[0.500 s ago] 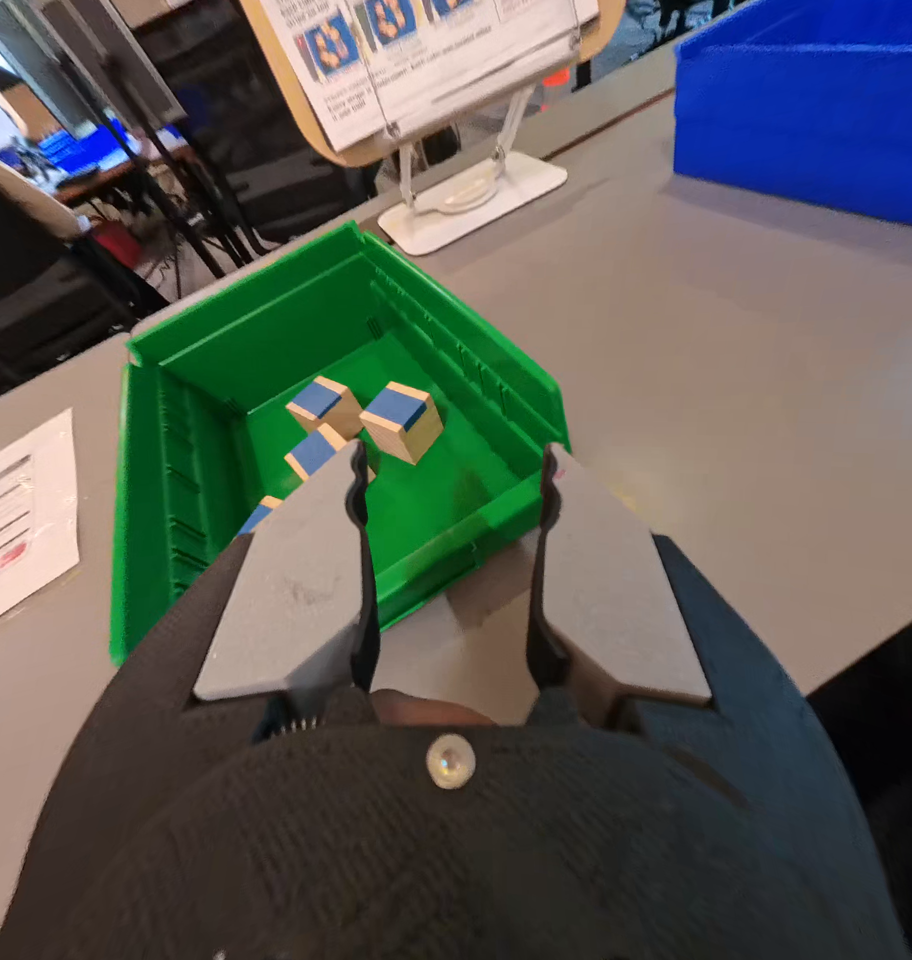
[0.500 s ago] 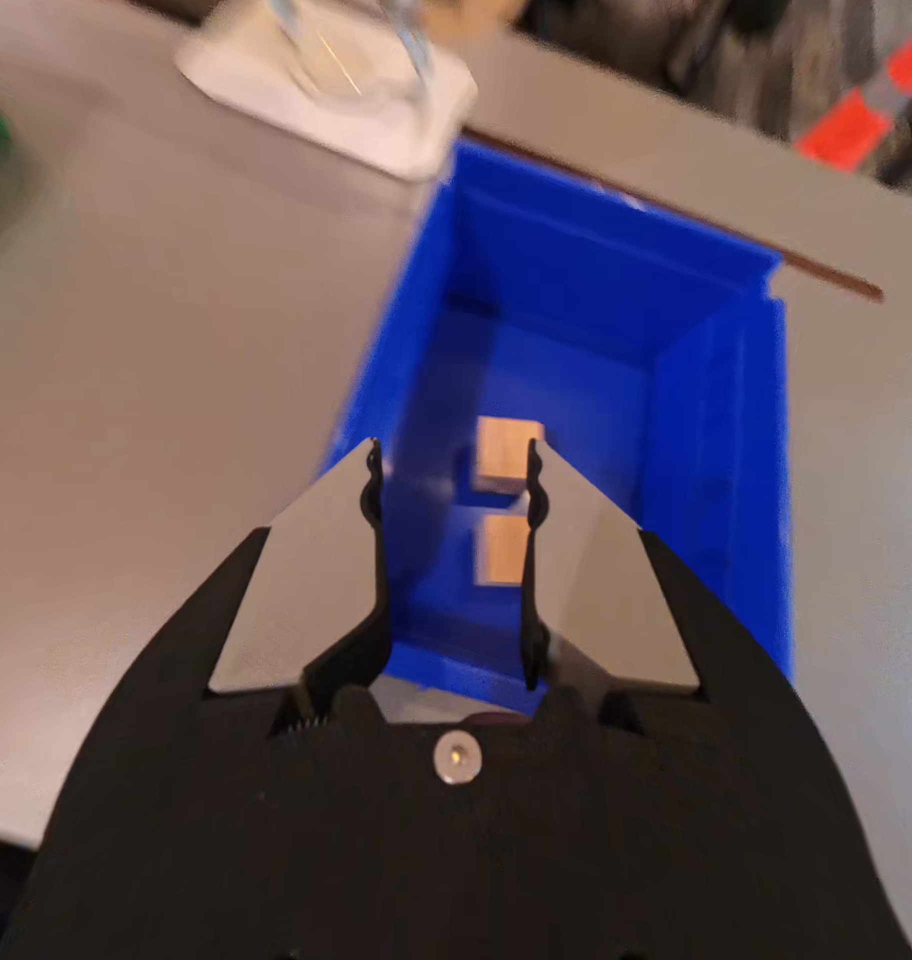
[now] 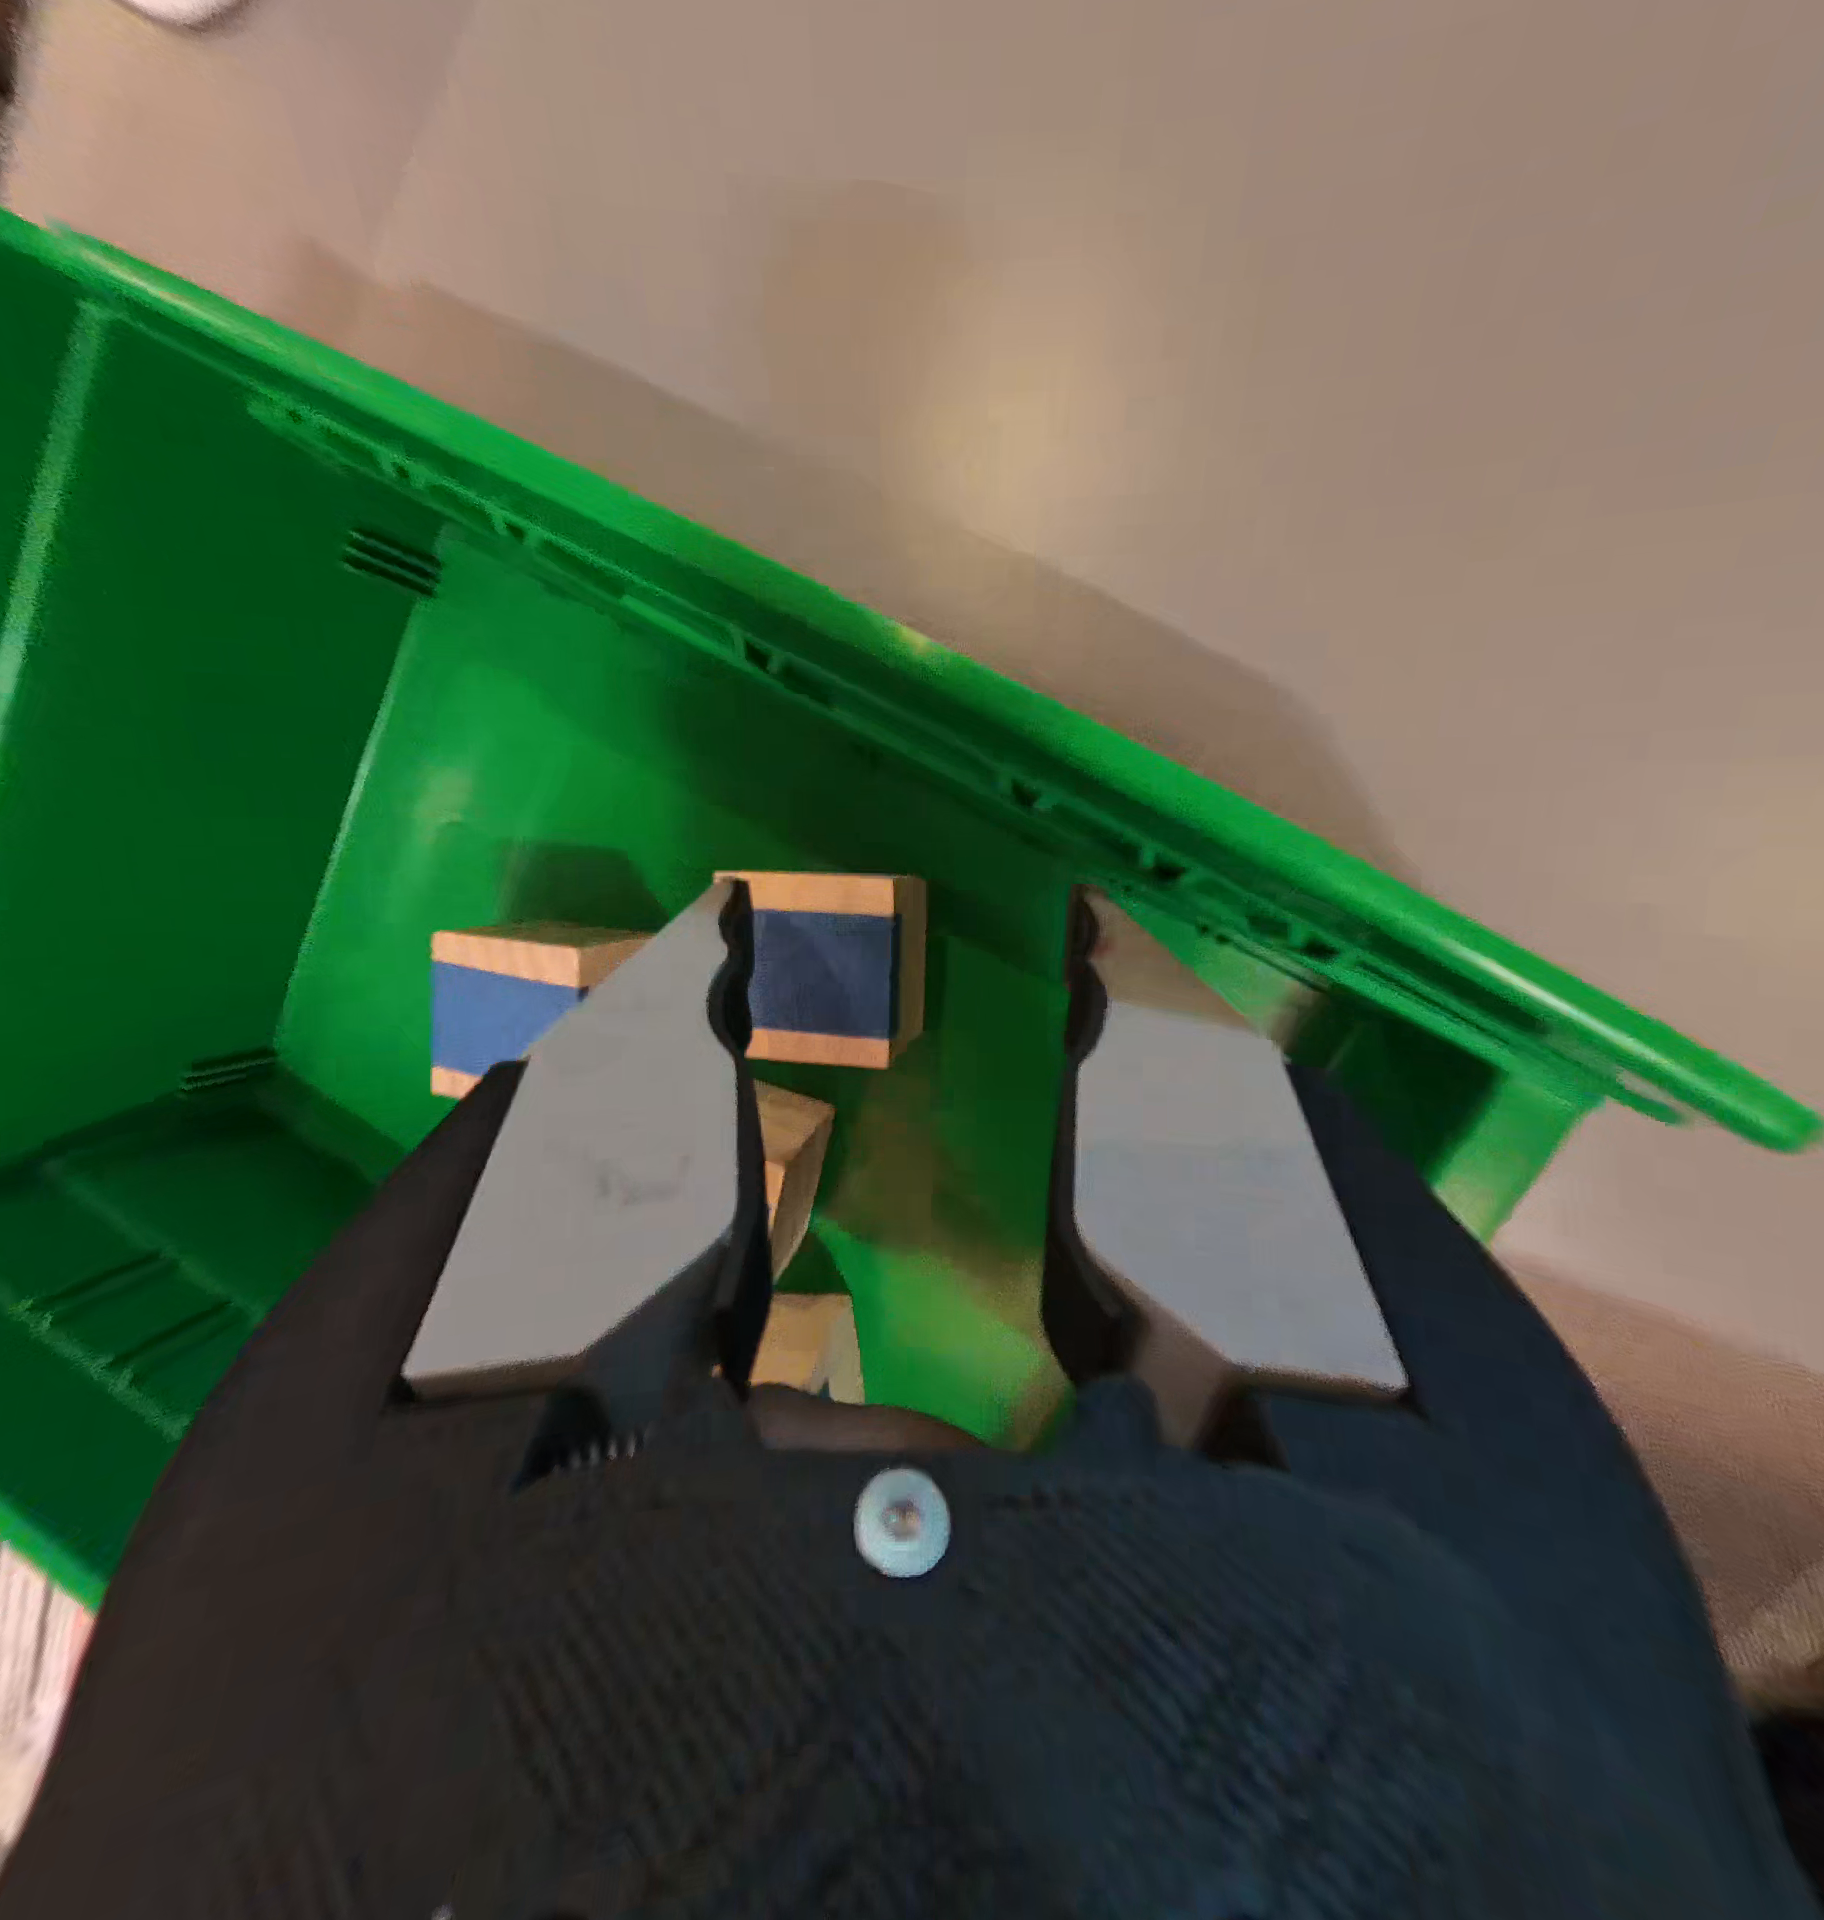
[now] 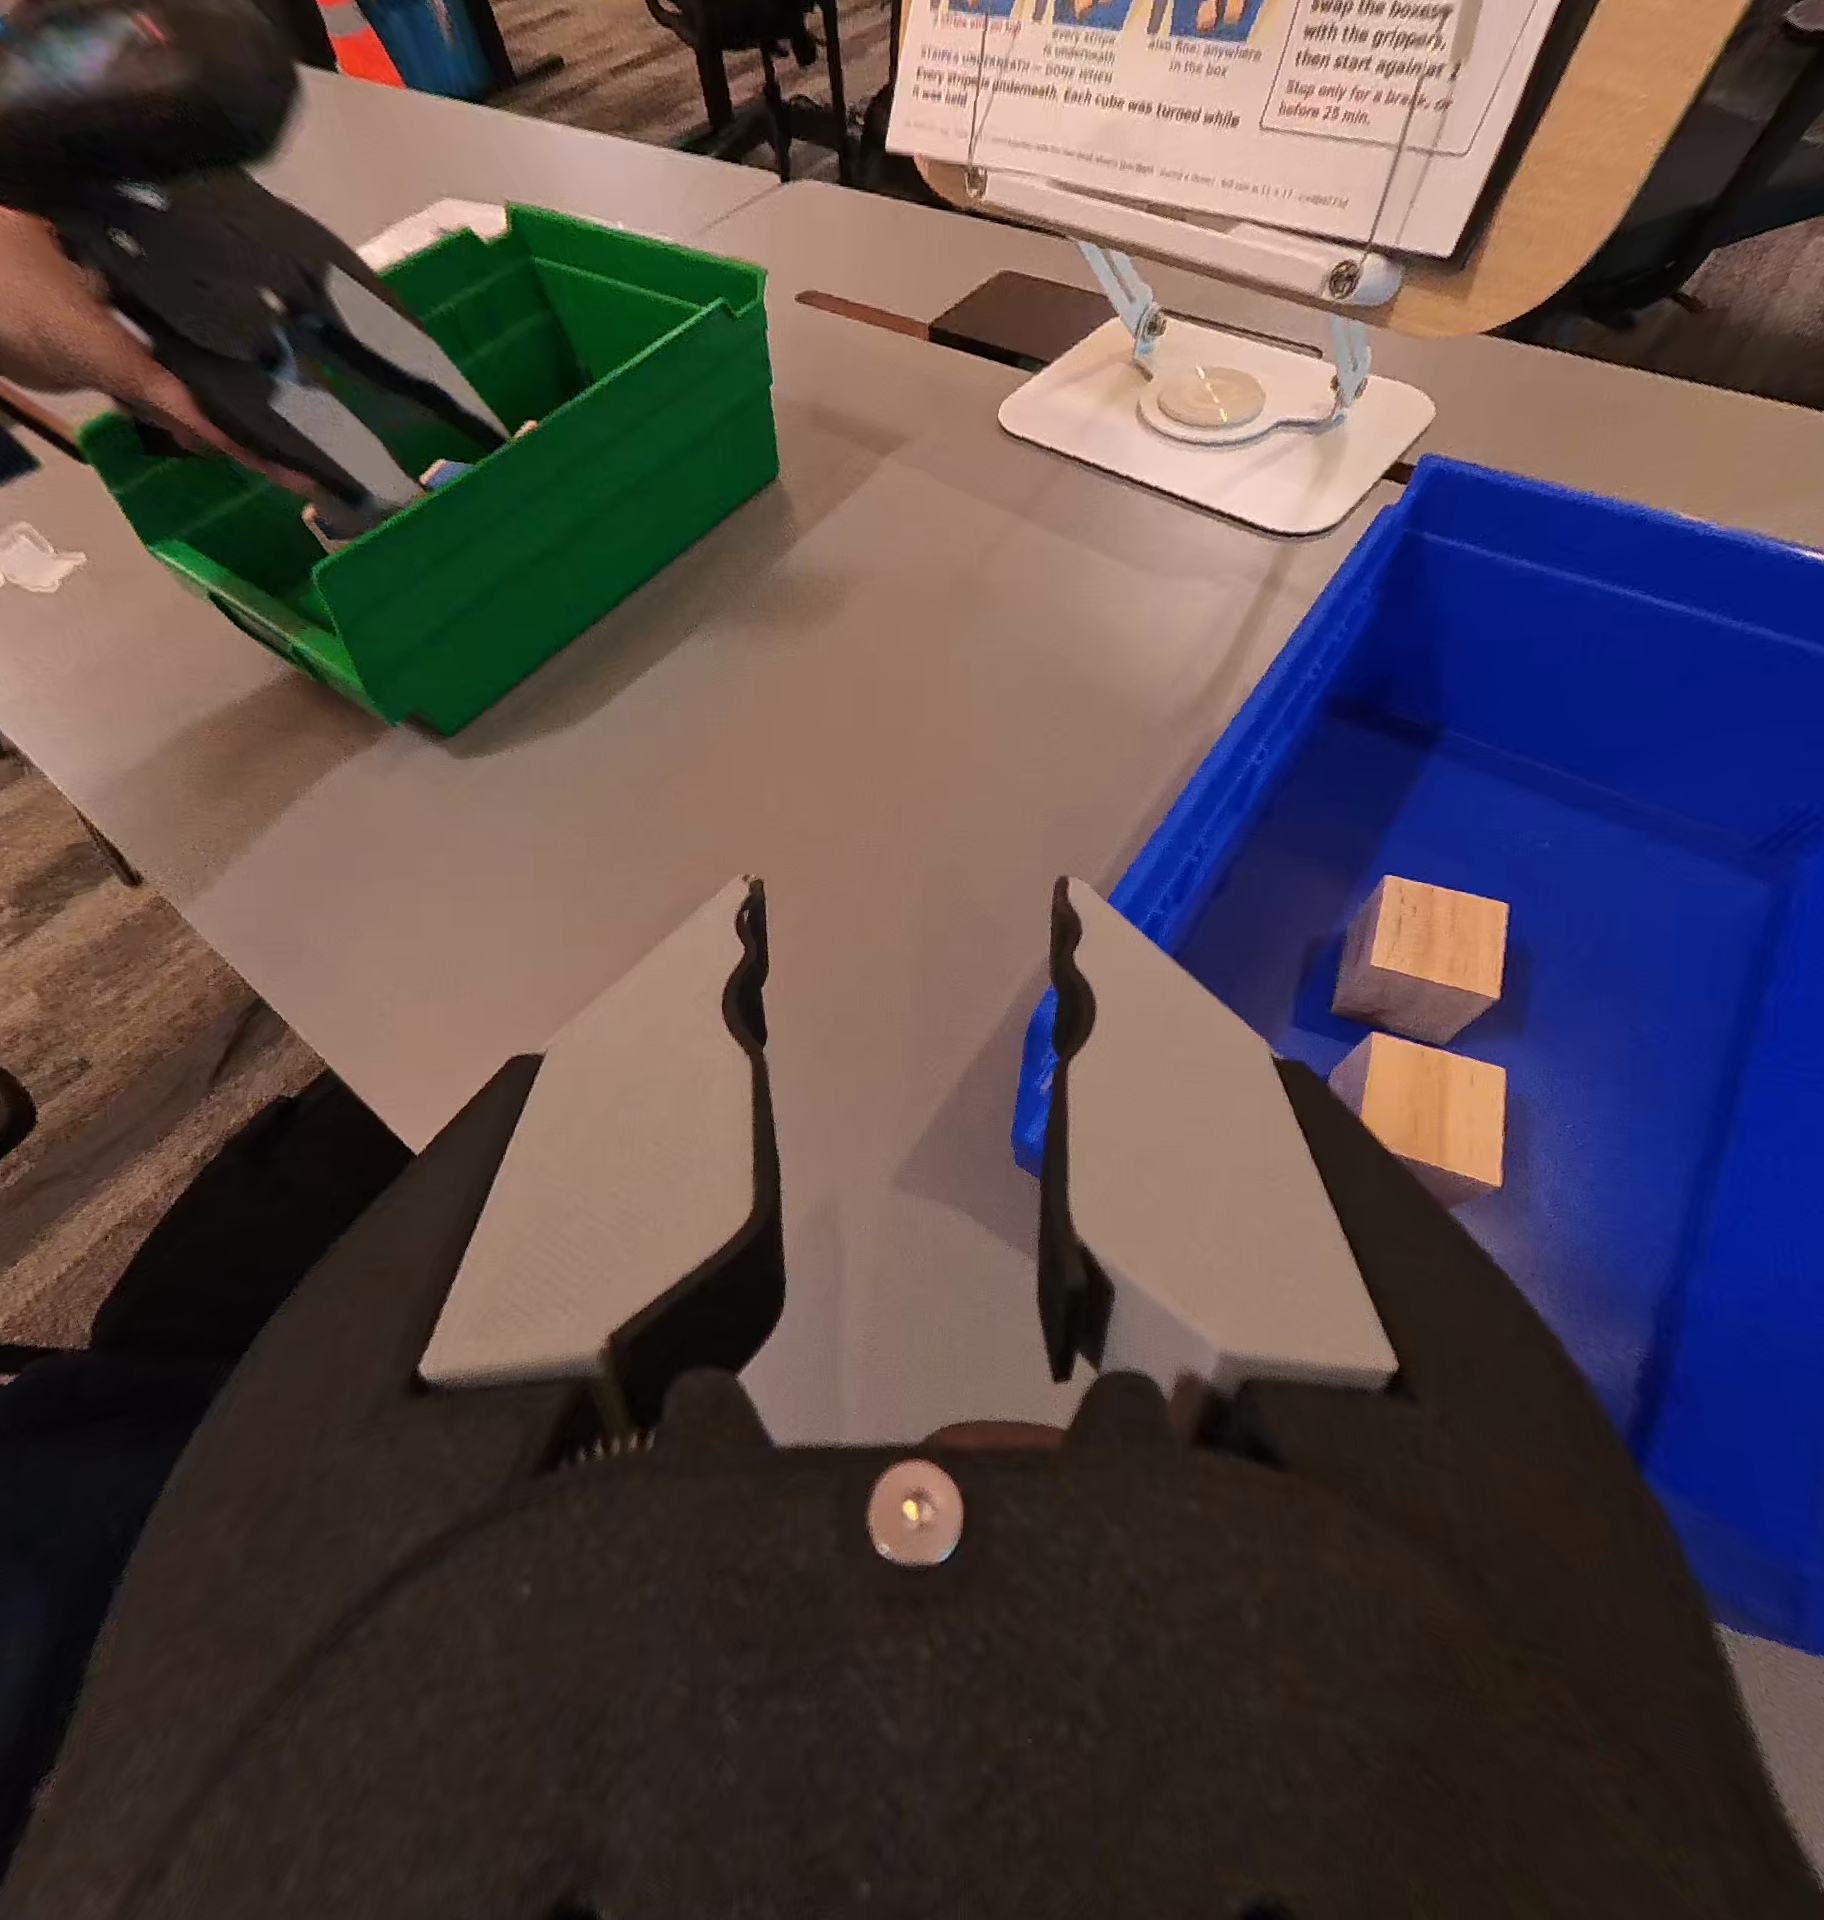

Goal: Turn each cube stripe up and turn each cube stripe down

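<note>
Both grippers gape empty: the left gripper [image 3: 903,966] dips into the green bin [image 3: 212,727], half-hiding blurred, seemingly blue-striped wooden cubes [image 3: 830,971], the right gripper [image 4: 906,961] over the grey table [image 4: 783,727].

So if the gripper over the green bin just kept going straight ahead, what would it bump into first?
Probably the striped cube lying between the open left gripper's fingertips in the green bin; depth is blurred, so this is a guess.

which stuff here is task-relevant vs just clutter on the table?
In the job:
- green bin with striped cubes
- blue bin with two plain-topped cubes
- left claw, open, down in the green bin
- right claw, open, over the bare table

Lying about:
- instruction sheet on its white stand
- crumpled clear wrapper
</note>
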The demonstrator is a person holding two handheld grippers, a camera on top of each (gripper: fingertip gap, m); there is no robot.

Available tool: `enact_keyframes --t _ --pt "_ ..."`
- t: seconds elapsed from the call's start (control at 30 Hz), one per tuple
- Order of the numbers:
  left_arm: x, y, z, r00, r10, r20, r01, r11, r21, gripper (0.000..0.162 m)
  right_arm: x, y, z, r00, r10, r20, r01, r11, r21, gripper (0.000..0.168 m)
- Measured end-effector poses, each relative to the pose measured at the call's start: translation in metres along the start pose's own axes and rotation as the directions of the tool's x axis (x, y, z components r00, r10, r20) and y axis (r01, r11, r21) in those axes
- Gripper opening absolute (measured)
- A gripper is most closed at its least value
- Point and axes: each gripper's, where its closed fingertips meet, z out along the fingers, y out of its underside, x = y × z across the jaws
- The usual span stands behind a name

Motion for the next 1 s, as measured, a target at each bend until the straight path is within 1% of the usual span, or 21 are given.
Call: enact_keyframes --t 0.03,0.07,0.1,0.17,0.2,0.3,0.37,0.4,0.5,0.6,0.7,0.8,0.83,0.9,0.93,0.97,1.0 --pt "-0.001 0.005 0.009 1.000 0.012 0.001 -0.012 0.999 -0.044 0.059 0.001 -0.001 -0.003 1.000 0.002 -0.002 -0.002 1.000 0.008 0.052" --pt "-0.007 0.007 0.016 0.999 0.029 0.043 -0.026 0.998 -0.062 0.070 0.002 -0.002 -0.005 1.000 0.000 -0.004 0.000 1.000 0.012 0.052" --pt "-0.013 0.007 0.021 0.996 0.048 0.081 -0.041 0.996 -0.077 0.071 0.003 -0.002 -0.007 1.000 -0.003 -0.007 0.003 1.000 0.015 0.052" --pt "-0.019 0.013 0.030 0.992 0.059 0.110 -0.044 0.991 -0.128 0.078 0.004 -0.003 -0.009 1.000 -0.005 -0.012 0.005 1.000 0.021 0.052" --pt "-0.023 0.016 0.032 0.989 0.068 0.128 -0.048 0.987 -0.152 0.079 0.003 -0.004 -0.010 1.000 -0.006 -0.008 0.006 1.000 0.024 0.052" --pt "-0.033 0.016 0.033 0.977 0.092 0.190 -0.063 0.986 -0.157 0.059 0.002 -0.003 -0.010 1.000 -0.018 -0.008 0.018 1.000 0.017 0.052" --pt "-0.036 0.014 0.032 0.974 0.088 0.209 -0.060 0.989 -0.136 0.053 0.000 -0.003 -0.010 1.000 -0.027 -0.010 0.028 0.999 0.017 0.052" --pt "-0.038 0.013 0.032 0.970 0.090 0.227 -0.062 0.990 -0.127 0.046 -0.001 -0.004 -0.009 0.999 -0.032 -0.007 0.032 0.999 0.018 0.052" --pt "-0.041 0.013 0.032 0.964 0.092 0.249 -0.067 0.992 -0.106 0.044 -0.007 -0.004 -0.009 0.999 -0.048 0.001 0.048 0.999 0.017 0.053" --pt "-0.041 0.015 0.029 0.967 0.087 0.239 -0.065 0.993 -0.101 0.044 -0.011 -0.001 -0.007 0.998 -0.066 0.000 0.066 0.998 0.000 0.053" --pt "-0.042 0.019 0.016 0.972 0.055 0.230 -0.039 0.996 -0.075 0.044 -0.015 0.002 -0.005 0.997 -0.078 0.010 0.078 0.997 -0.012 0.053" --pt "-0.044 0.011 -0.013 0.960 0.044 0.276 -0.056 0.998 0.036 0.044 -0.025 0.003 0.002 0.996 -0.063 0.063 0.064 0.998 -0.009 0.053" --pt "-0.041 0.006 -0.025 0.958 0.034 0.285 -0.063 0.994 0.094 0.044 -0.032 0.004 0.006 0.993 -0.056 0.101 0.057 0.998 -0.012 0.053" --pt "-0.027 -0.011 -0.051 0.965 -0.018 0.263 -0.053 0.963 0.264 0.044 -0.048 0.009 0.018 0.983 -0.048 0.177 0.055 0.998 -0.032 0.053" --pt "-0.016 -0.021 -0.065 0.973 -0.059 0.222 -0.028 0.929 0.368 0.044 -0.056 0.011 0.024 0.977 -0.052 0.205 0.061 0.997 -0.040 0.054" --pt "-0.002 -0.033 -0.080 0.982 -0.103 0.156 0.017 0.880 0.475 0.045 -0.064 0.013 0.031 0.973 -0.065 0.224 0.077 0.996 -0.046 0.056" --pt "0.011 -0.045 -0.096 0.986 -0.154 0.070 0.085 0.808 0.583 0.045 -0.072 0.014 0.037 0.968 -0.088 0.234 0.102 0.994 -0.048 0.057"
